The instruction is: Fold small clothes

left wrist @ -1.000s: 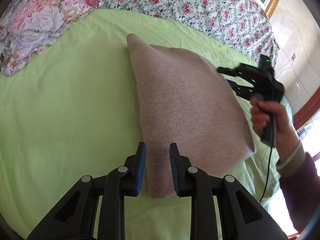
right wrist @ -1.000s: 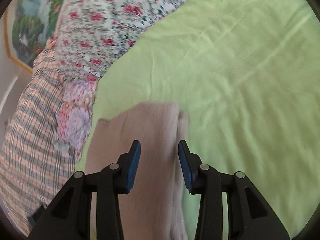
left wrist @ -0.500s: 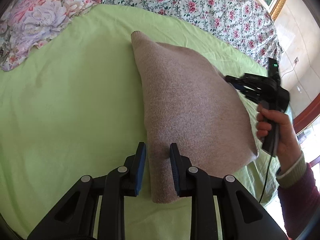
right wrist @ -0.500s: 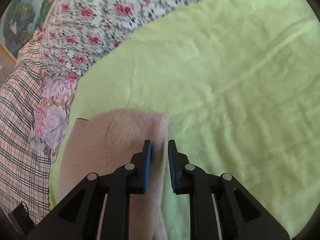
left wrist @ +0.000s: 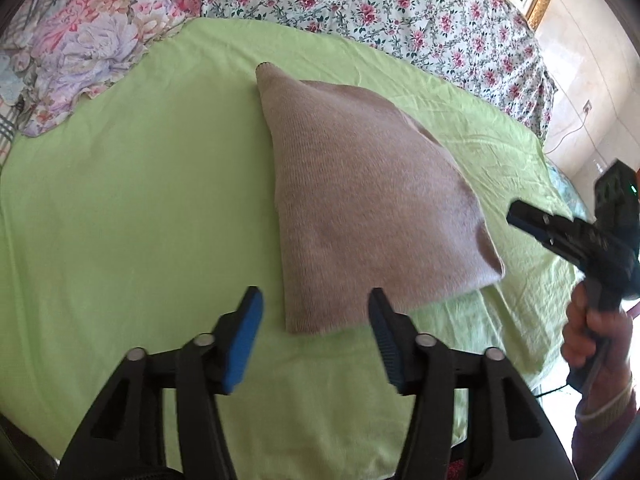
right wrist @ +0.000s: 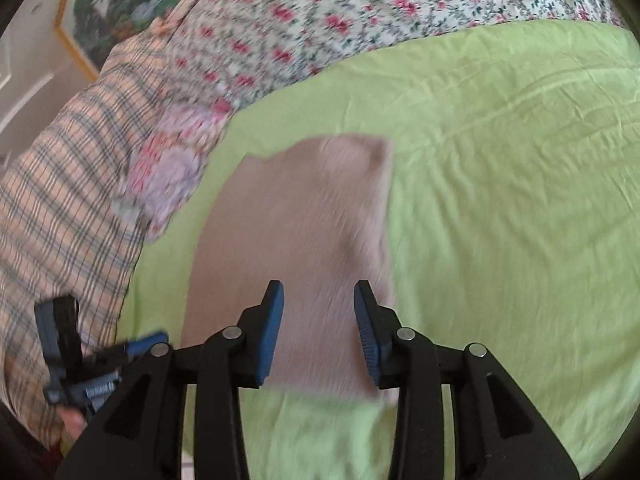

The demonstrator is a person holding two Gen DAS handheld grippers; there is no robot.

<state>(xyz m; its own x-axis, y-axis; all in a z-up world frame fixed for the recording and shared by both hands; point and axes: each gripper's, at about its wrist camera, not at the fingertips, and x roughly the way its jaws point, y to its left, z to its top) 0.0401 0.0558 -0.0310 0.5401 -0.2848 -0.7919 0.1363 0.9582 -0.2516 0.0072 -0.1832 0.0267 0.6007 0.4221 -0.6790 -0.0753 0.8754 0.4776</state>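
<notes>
A bedroom: green bedsheet (left wrist: 140,200), floral quilt (left wrist: 380,12), framed painting (right wrist: 116,4).

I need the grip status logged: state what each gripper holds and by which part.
Nothing is held. The left gripper and right gripper both stand open, jaws apart, over the folded beige knitted garment, which lies free on the green bedsheet.

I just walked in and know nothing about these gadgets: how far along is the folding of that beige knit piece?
Done, by the look of it: the beige knit garment lies folded flat on the green sheet, its edges doubled. In hand: nothing. The left gripper and right gripper both stand open, clear of the cloth. Left: perhaps one more fold or a tidy-up; no other clothes show in these views.
</notes>
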